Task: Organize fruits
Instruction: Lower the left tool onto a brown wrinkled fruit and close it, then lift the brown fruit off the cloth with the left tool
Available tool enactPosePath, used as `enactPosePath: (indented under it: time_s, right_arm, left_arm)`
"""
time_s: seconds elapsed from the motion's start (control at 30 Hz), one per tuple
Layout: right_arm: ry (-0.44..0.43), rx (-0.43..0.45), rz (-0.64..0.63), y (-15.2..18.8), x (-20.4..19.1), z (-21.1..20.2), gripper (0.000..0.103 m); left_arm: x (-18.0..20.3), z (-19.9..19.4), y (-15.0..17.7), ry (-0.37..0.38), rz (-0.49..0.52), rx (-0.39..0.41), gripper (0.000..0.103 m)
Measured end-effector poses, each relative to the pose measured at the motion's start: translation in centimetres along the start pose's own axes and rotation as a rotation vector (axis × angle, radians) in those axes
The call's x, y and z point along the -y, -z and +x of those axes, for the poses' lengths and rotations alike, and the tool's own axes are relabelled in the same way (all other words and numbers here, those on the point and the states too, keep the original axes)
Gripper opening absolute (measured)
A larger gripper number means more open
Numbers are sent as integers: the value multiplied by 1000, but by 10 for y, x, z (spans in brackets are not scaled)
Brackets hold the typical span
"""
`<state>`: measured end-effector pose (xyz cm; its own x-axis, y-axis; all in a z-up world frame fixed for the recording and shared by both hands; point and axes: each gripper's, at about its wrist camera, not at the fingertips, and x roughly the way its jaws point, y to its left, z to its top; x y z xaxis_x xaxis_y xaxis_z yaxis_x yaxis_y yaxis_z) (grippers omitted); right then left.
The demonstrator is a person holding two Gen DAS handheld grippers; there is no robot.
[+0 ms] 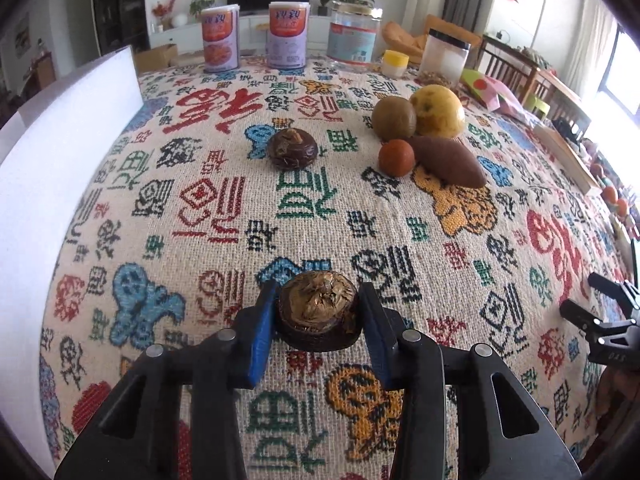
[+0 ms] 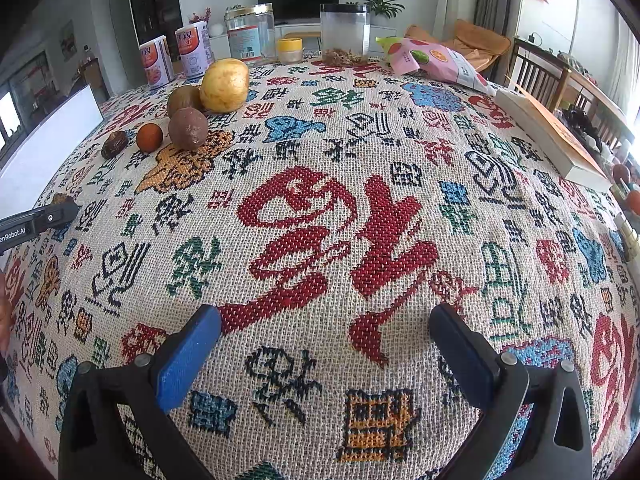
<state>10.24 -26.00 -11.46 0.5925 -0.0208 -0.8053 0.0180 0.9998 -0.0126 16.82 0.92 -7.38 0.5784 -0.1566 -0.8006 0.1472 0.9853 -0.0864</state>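
blue pads (image 1: 262, 334) of the left gripper (image 1: 318, 330) sit on either side of a dark brown water chestnut (image 1: 318, 312), both pads against its flanks, so the tongs are clamped on it. whether the chestnut rests on the patterned tablecloth (image 1: 224, 216) or is just lifted off it, cannot tell.

farther along the cloth in the left wrist view: a second water chestnut (image 1: 292, 149) lies alone, well apart from the gripped one. to its right a cluster of fruit: a small orange fruit (image 1: 396, 157) touching a brown tapered sweet potato (image 1: 448, 160); behind them a green-brown kiwi (image 1: 394, 117) beside a big yellow fruit (image 1: 438, 111). the loose chestnut is near the cluster but not touching it.

back edge of the table: two printed cans (image 1: 220, 38), a clear jar (image 1: 352, 36), a small yellow-lidded pot (image 1: 395, 63), a black-lidded tub (image 1: 446, 58). white board (image 1: 68, 128) stands at the left edge.

right gripper (image 2: 324, 350) hangs low over bare cloth, blue pads (image 2: 188, 360) wide apart, nothing between them. its black fingers also show at the right edge of the left view (image 1: 600, 312). the right wrist view shows the cluster far left, a pink snack bag (image 2: 436, 60) at the back and a book (image 2: 556, 136) at the right edge.
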Motion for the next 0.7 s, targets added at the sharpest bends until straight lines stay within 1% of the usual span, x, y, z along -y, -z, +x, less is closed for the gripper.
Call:
enactPosePath:
  time_s: [0.1,0.2,0.23,0.27,0.3,0.33,0.37,0.4,0.47,0.7]
  right_arm:
    - [0,0,0,0,0,0,103]
    - [0,0,0,0,0,0,103]
    - [0,0,0,0,0,0,103]
    - [0,0,0,0,0,0,103]
    - [0,0,0,0,0,0,103]
    - [0,0,0,0,0,0,103]
    - [0,0,0,0,0,0,103]
    - [0,0,0,0,0,0,103]
    - [0,0,0,0,0,0,103]
    - [0,0,0,0,0,0,103]
  left_arm:
    - [-5,-11,14,-11,9,0,42]
    - [-7,-8,23,-49,27,1,43]
    - [-9,-6,25,-55,20,2,47]
    - [-9,-6,27,-49,15,22,57]
    - [-9,-6,27,-60,13,28,68]
    - [-9,-5,28,-83,12,30,86]
    - [-8,-3,29,-98,13,39,89]
    - [-8,0,30,-101,14,21,90]
    - [-9,1,29,-97,8,16,95]
    - [-9,3,29,-108,9,5,100]
